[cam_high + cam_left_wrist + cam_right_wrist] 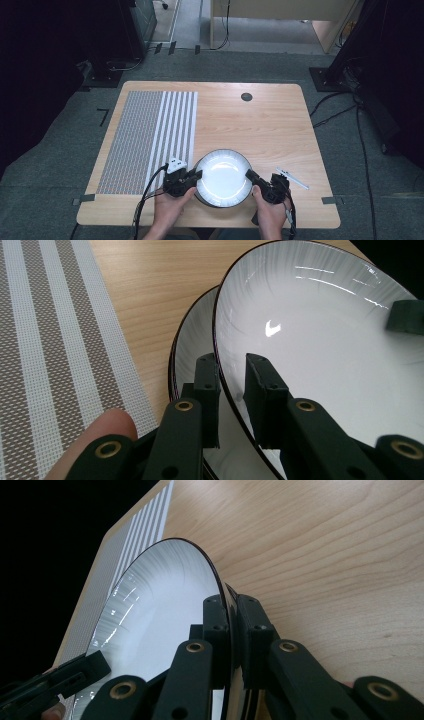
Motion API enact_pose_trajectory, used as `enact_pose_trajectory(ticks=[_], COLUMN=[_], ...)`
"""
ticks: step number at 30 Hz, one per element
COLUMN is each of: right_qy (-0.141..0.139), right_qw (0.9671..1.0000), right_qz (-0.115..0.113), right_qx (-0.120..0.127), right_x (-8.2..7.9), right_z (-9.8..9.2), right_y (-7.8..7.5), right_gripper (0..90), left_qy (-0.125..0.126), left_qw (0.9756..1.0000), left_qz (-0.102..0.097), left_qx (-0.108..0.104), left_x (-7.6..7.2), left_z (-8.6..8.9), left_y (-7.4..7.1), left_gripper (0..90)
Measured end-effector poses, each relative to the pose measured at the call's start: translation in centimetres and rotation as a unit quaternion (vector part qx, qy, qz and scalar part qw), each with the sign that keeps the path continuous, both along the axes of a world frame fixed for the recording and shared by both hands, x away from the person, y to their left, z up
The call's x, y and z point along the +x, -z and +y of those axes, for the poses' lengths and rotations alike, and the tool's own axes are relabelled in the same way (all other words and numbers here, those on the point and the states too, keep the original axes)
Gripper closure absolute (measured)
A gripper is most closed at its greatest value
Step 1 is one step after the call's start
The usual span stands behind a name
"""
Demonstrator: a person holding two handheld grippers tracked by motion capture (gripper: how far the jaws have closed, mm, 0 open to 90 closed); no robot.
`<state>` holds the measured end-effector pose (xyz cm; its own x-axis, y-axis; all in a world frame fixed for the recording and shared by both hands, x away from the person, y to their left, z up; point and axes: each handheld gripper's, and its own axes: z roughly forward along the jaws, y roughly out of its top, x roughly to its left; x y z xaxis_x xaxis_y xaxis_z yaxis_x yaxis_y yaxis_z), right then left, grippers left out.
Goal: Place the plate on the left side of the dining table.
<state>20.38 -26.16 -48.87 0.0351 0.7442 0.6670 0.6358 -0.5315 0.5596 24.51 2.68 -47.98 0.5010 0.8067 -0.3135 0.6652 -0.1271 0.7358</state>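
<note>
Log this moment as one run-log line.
left tongs: shut on top plate rim | right tongs: shut on opposite rim | lower plate beneath | table

Both forearms enter from the near edge, hands side by side and well apart. The left hand (172, 202) holds the left gripper (198, 174) angled right and slightly away, its jaws clamped on the plate (223, 175) rim. The right gripper (249, 174) points left toward it, jaws likewise pinching the opposite rim.

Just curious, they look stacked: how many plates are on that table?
2. The top plate is clamped at its rim by both hand-held grippers, near the table's front edge. A second plate lies right under it. More may be hidden beneath.
</note>
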Motion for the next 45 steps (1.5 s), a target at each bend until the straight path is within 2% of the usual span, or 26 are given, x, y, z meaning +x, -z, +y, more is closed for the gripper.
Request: enact_pose_trajectory(ticks=[6,18,27,38,45], right_qy=[-0.006,-0.027,-0.043,-0.071,-0.089], right_qw=[0.9999,0.9996,0.9990,0.9974,0.9960], right_qz=[-0.011,-0.011,-0.014,-0.007,-0.007], right_qx=[-0.001,0.004,0.003,0.004,0.005], right_x=[0.2,1.9,3.8,6.3,8.0], right_z=[0.6,3.2,5.8,9.1,11.7], right_y=[-0.7,-1.5,-2.4,-3.0,-3.1], right_gripper=[85.1,85.1,85.1,85.2,85.2], left_qy=[-0.006,-0.030,-0.054,-0.080,-0.097], left_qw=[1.0000,0.9995,0.9983,0.9966,0.9949], left_qz=[-0.007,-0.008,-0.018,-0.018,-0.024], left_qx=[0.004,0.007,0.006,0.001,0.009], left_x=[0.0,0.6,1.4,2.3,2.8], left_z=[0.6,3.5,6.2,9.6,11.7], left_y=[-1.0,-2.0,-2.9,-3.3,-3.5], left_gripper=[77.7,77.9,78.0,78.6,78.6])
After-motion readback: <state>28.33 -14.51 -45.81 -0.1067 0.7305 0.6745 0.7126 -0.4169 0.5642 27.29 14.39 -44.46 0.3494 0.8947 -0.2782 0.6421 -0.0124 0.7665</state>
